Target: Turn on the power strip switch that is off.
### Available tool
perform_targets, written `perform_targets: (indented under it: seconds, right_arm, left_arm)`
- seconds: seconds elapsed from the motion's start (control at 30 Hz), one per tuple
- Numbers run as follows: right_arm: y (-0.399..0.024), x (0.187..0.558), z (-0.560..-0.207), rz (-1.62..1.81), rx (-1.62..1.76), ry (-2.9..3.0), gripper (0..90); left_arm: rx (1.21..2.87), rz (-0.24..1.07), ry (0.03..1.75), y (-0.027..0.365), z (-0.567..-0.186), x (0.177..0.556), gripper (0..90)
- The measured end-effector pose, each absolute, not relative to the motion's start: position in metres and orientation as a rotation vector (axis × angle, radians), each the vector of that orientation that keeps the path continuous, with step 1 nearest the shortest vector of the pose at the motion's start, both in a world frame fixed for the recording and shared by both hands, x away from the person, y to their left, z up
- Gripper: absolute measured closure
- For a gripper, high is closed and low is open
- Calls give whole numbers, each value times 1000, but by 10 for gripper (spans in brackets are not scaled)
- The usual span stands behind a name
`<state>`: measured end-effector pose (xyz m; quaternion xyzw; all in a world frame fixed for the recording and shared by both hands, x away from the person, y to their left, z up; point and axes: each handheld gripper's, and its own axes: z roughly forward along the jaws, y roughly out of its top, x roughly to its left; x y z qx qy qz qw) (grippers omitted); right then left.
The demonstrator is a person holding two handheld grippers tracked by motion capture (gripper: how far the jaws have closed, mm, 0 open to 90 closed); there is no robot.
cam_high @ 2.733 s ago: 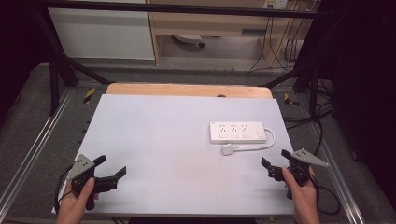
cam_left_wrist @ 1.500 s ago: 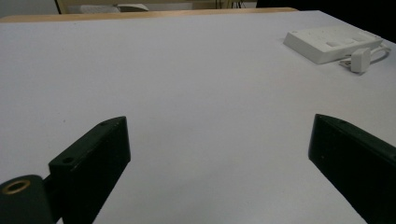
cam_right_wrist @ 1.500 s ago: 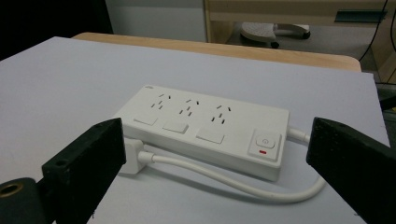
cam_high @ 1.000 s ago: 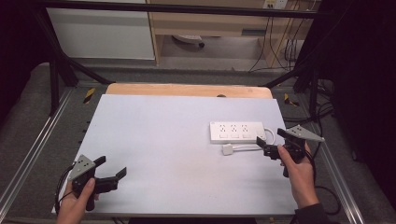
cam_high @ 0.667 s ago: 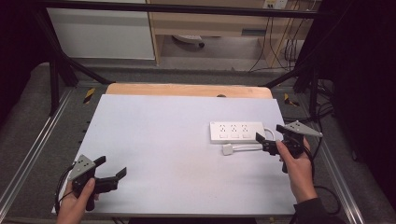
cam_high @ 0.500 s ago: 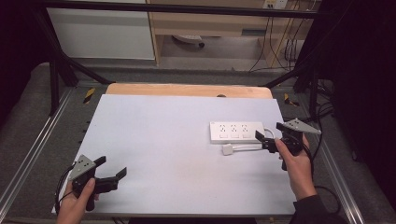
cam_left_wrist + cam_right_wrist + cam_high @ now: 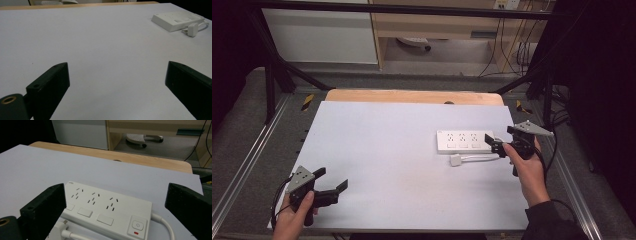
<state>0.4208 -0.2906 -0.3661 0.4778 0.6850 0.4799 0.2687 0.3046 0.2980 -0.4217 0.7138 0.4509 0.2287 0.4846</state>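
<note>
A white power strip with three socket groups lies on the right half of the white table. Its white plug rests just in front of it, on a looped cable. My right gripper is open at the strip's right end, close above it. In the right gripper view the strip fills the space between the wide-apart jaws, with the plug at lower left. My left gripper is open near the table's front left corner. In the left gripper view the strip and plug lie far off.
A wooden table edge borders the white surface at the back. Metal rails run along both sides. Beyond stand a white cabinet and a wooden shelf unit, with cables hanging at the back right.
My right gripper has moved from the table's front right edge forward and left to the power strip's right end. The left gripper has stayed put.
</note>
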Motion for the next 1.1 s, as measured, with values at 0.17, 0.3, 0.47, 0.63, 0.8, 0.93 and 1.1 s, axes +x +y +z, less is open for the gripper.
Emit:
perform_targets:
  seconds: [0.17, 0.3, 0.47, 0.63, 0.8, 0.93, 1.1]
  right_arm:
    - [-291, 425, -366, 1288, 1292, 1846, 45]
    - [-291, 429, -367, 1275, 1298, 1850, 48]
    - [-291, 434, -368, 1273, 1310, 1845, 62]
    - [-290, 440, -372, 1263, 1321, 1849, 69]
    - [-289, 446, -376, 1259, 1337, 1845, 76]
    - [-290, 451, -380, 1256, 1356, 1838, 84]
    - [-291, 455, -383, 1244, 1365, 1837, 91]
  left_arm:
    - [1739, 556, 1097, 298, -422, 305, 54]
    - [1739, 556, 1097, 298, -422, 305, 54]
    - [1740, 555, 1097, 298, -422, 305, 54]
    - [1740, 553, 1097, 298, -422, 305, 54]
    - [1741, 553, 1097, 298, -422, 305, 54]
    - [1743, 554, 1095, 298, -422, 305, 54]
    - [1746, 555, 1093, 298, -422, 305, 54]
